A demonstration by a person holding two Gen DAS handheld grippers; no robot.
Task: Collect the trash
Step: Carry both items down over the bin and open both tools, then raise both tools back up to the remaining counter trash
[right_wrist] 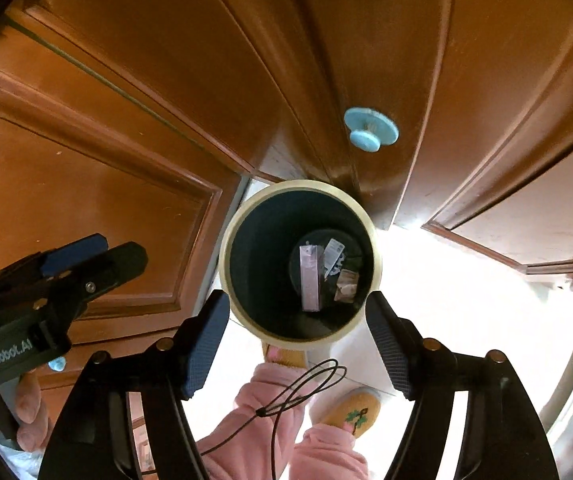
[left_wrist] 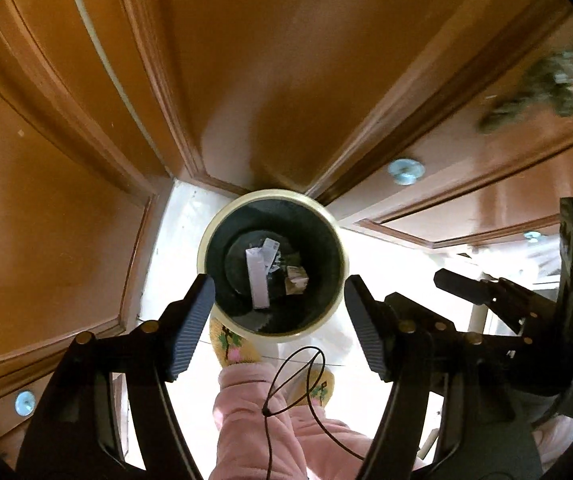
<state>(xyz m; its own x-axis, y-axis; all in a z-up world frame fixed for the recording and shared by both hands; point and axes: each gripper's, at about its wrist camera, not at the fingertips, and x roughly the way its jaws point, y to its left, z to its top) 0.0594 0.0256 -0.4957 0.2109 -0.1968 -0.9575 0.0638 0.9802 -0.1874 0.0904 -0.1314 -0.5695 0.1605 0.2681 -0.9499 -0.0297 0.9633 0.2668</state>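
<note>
**A:** Where's your trash right now?

**B:** It lies at the bottom of the bin [left_wrist: 272,262], the round one with a cream rim and dark inside, standing on the pale floor [left_wrist: 386,264] against the brown wooden cabinet doors [left_wrist: 246,80]. You can see a long pale carton [left_wrist: 257,276] lying flat, a small white label [left_wrist: 271,246] just beside its far end, and a crumpled brownish wrapper [left_wrist: 296,280] next to it.

**A:** And your grippers?

**B:** Both point steeply down over the bin's mouth. Your left gripper [left_wrist: 278,316] has its jaws spread wide with nothing between them; the bin's near rim shows through the gap. Your right gripper [right_wrist: 296,338] is the same: jaws apart, empty, framing the bin from above. No earlier view to compare.

**A:** Anything else in sight?

**B:** Your pink sleeves or trouser legs [right_wrist: 254,420] and yellow embroidered slippers [right_wrist: 352,410] show below the bin, one slipper touching its base in the left view. A thin black cord loop [left_wrist: 298,380] dangles between the jaws. A pale blue knob [right_wrist: 370,130] sits on the door above the bin.
</note>
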